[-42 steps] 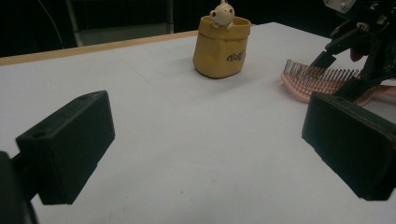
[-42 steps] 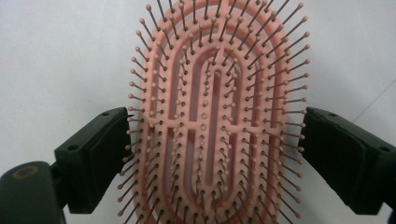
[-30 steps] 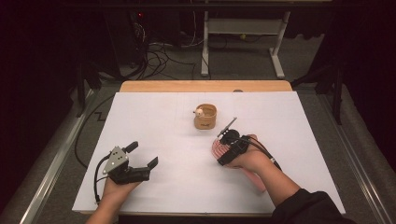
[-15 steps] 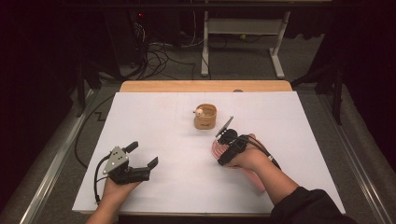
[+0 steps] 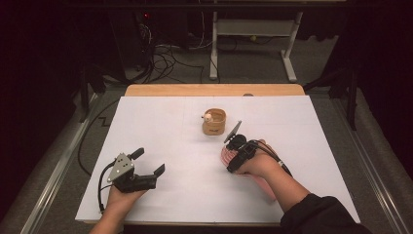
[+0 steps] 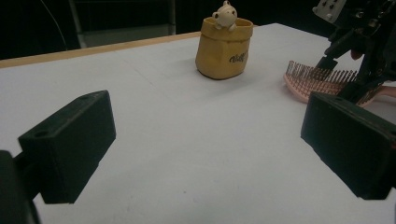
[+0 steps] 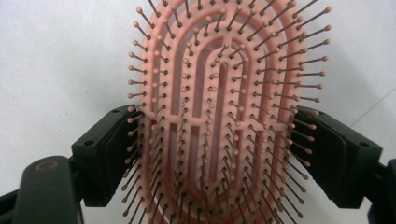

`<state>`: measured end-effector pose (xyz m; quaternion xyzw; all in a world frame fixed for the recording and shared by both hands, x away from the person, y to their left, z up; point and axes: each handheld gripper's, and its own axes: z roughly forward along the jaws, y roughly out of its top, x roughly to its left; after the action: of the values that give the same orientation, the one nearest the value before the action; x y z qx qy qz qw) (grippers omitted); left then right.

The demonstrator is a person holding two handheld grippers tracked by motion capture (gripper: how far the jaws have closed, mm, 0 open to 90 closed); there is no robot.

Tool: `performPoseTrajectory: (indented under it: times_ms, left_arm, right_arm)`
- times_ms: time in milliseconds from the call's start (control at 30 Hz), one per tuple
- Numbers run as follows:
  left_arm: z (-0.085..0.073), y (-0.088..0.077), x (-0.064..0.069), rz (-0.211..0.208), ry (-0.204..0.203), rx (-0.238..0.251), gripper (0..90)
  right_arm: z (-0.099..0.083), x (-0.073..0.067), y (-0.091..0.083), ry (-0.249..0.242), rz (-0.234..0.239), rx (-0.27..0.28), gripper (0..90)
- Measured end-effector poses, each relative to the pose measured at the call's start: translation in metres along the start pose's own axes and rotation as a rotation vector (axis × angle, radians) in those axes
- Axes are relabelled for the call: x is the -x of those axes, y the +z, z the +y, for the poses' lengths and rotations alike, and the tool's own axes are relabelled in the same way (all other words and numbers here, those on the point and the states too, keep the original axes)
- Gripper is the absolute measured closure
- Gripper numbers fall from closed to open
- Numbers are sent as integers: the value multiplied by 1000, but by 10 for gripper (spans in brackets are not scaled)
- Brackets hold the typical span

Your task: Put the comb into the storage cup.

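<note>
The right gripper (image 7: 219, 154) is clamped across the pink plastic bristle hairbrush (image 7: 219, 93) lying mid-counter, and should lift it level toward the small yellow pouch-shaped cup (image 5: 214, 122), while the left gripper (image 5: 146, 163) rests apart.

No visible change (hands, hairbrush (image 7: 219, 112) alike)

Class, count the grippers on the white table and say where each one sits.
2. The left gripper rests near the table's front left, jaws open. The right gripper sits right of centre, astride a pink brush, near the cup.
</note>
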<state>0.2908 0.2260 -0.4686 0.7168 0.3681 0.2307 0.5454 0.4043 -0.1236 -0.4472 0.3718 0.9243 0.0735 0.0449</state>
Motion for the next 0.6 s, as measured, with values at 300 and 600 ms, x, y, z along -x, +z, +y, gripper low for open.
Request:
performPoseTrajectory:
  times_ms: [300,600]
  left_arm:
    - [0,0,1,-1,5,0,39]
    - [0,1,2,-5,-5,3,39]
  right_arm:
    - [5,0,2,-8,-1,-30,168]
    - [10,1,3,-10,0,-71,167]
